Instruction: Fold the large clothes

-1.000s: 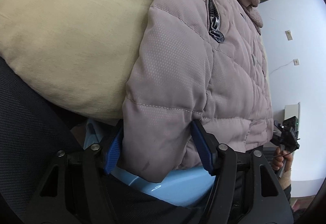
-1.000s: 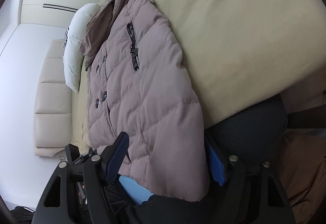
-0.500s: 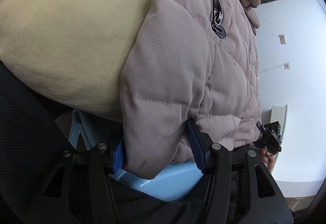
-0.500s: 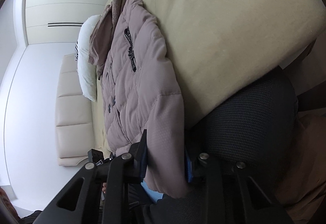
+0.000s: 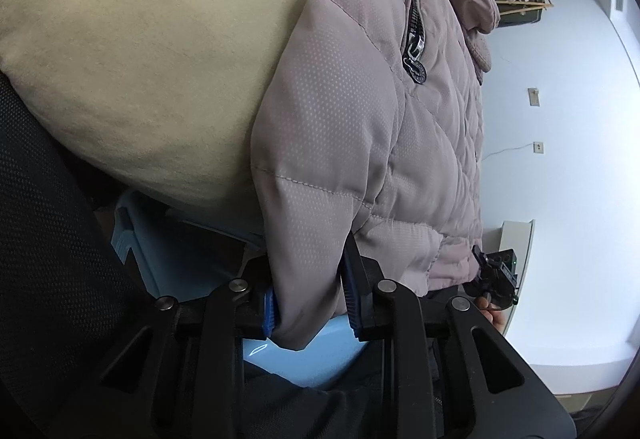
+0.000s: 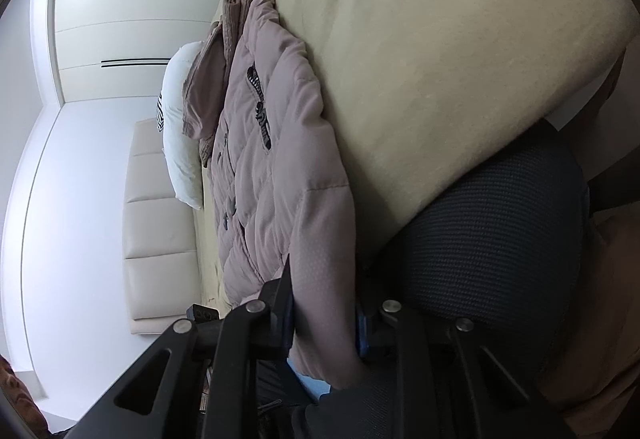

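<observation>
A quilted mauve puffer jacket (image 5: 360, 119) lies lengthwise on a beige bed (image 5: 140, 39), its lower hem hanging over the near edge. My left gripper (image 5: 310, 291) is closing its jaws, and the blue pads press one corner of the hem between them. In the right wrist view the same jacket (image 6: 280, 167) runs away toward the hood end. My right gripper (image 6: 324, 311) is also closing, with the other hem corner squeezed between its pads. The right gripper (image 5: 496, 279) shows small at the far hem in the left wrist view, held by a hand.
A black mesh chair back (image 6: 500, 239) stands against the bed's near edge beside the hem. A light blue plastic item (image 5: 172, 259) sits below the mattress. A white pillow (image 6: 180, 143) and padded headboard (image 6: 160, 239) are at the far end. Dark bags (image 5: 512, 3) hang by the wall.
Both grippers' jaws have narrowed from wide apart to pinching the jacket's hem corners. The right gripper rolled and dipped slightly; the left barely shifted.
</observation>
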Tool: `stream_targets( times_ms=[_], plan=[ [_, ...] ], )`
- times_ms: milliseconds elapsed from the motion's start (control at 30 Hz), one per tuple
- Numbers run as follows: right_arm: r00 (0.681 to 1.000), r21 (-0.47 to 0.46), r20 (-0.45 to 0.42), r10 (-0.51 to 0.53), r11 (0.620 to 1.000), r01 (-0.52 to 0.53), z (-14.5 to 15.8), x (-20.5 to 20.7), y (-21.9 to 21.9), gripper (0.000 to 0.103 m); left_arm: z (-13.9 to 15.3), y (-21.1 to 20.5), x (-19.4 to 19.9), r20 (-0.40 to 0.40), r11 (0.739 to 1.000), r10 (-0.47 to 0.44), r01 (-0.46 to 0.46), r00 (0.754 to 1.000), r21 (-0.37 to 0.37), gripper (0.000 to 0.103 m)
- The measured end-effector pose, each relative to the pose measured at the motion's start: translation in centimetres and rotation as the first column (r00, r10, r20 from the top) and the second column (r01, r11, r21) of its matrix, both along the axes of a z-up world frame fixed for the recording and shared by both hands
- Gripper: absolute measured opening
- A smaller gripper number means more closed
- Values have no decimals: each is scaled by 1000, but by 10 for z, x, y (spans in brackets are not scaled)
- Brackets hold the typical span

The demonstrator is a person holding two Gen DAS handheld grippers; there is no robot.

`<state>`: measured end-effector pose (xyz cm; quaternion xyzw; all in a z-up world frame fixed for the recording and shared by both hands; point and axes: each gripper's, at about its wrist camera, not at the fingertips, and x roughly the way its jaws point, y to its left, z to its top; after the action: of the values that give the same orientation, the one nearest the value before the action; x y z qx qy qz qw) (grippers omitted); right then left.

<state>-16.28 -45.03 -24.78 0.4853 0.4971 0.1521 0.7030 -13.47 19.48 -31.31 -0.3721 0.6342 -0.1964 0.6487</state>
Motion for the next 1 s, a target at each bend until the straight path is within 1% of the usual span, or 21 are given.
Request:
stream_targets(
  times_ms=[67, 100, 167, 267, 333, 467, 567, 667, 833, 900, 1000],
  plan=[
    [1000, -3, 1, -2, 1000, 2, 0, -1, 0, 24, 2, -1, -1, 4, 1000, -12, 12, 1000, 5, 24],
    [1000, -8, 1, 0, 1000, 0, 0, -2, -1, 23, 4, -2, -2, 11, 1000, -18, 18, 1000, 11, 21],
    [1000, -20, -1, 4, 1000, -4, 1, -2, 0, 20, 10, -3, -4, 27, 999, -41, 40, 999, 34, 12],
    [1000, -47, 5, 11, 999, -11, 5, 0, 4, 13, 24, -6, -5, 57, 997, -58, 55, 997, 49, 5],
    [1000, -65, 17, 14, 998, -13, 11, 0, 7, 11, 34, -5, -5, 74, 999, -38, 36, 997, 27, 4],
    [998, -89, 58, 13, 996, -8, 28, 1, 12, 9, 54, 5, -5, 108, 999, 33, -28, 994, -42, 3],
    [995, -78, 103, -2, 997, 10, 46, 4, 13, 9, 72, 13, 1, 141, 989, 100, -83, 985, -122, 3],
    [984, -68, 176, -8, 997, 20, 73, 14, 16, 9, 99, 20, 15, 192, 975, 153, -116, 970, -188, 3],
    [954, -92, 300, 5, 995, 24, 125, 45, 22, 8, 140, 34, 54, 276, 947, 237, -158, 931, -280, 3],
    [939, -97, 345, 3, 995, 32, 144, 65, 24, 8, 151, 38, 68, 304, 942, 253, -163, 919, -293, 3],
    [917, -125, 399, 5, 991, 49, 168, 99, 23, 8, 173, 42, 103, 355, 934, 279, -168, 892, -314, 3]
  ],
)
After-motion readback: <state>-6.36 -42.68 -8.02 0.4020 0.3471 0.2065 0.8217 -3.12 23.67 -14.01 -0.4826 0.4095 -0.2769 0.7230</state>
